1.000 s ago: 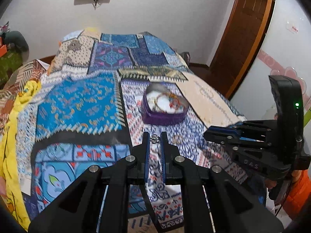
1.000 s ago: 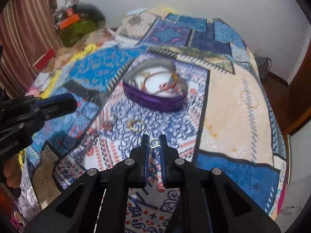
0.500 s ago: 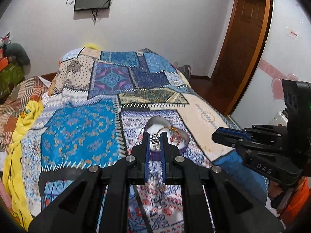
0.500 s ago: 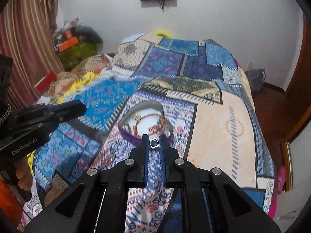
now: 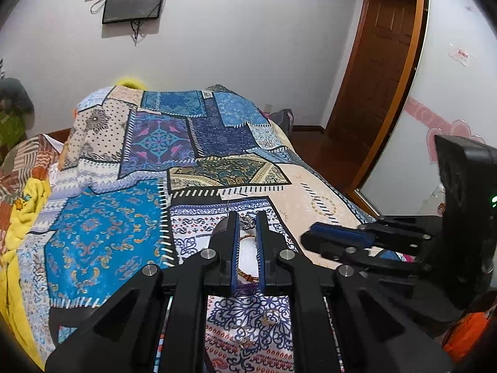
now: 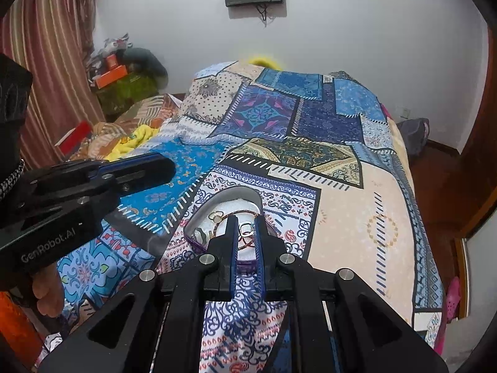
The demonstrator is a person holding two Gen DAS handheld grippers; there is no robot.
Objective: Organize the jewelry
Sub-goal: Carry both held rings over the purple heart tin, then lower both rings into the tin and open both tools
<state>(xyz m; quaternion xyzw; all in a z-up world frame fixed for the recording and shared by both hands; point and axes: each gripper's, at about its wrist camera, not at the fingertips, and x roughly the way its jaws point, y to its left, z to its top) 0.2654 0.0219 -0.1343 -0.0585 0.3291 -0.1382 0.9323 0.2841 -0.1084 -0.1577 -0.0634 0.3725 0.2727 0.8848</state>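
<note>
So both tongs are loaded right now: the left tongs (image 5: 248,224) are pinched nearly closed on a small silver ring (image 5: 248,223) with a sparkly top, and the right tongs (image 6: 247,229) are squeezed onto a plain squarish silver ring (image 6: 246,229) the same way, right at the fingertips. The purple jewelry box (image 6: 195,242) sits on the patchwork bedspread (image 6: 357,217), and from the right wrist view it's straight ahead and below the tips, with its white lining holding a braided bracelet (image 6: 239,214) and a couple of small pieces already. In the left view the white lining peeks through between the fingers too, so both hands look about lined up over it; can't really say which is nearer. The box's long axis runs roughly away from the right tongs, so I'd guess a drop just needs a small dip forward. There are still a gold ring (image 5: 269,313) and another small piece (image 5: 245,342) lying loose on the bed, closer in than the box.
</note>
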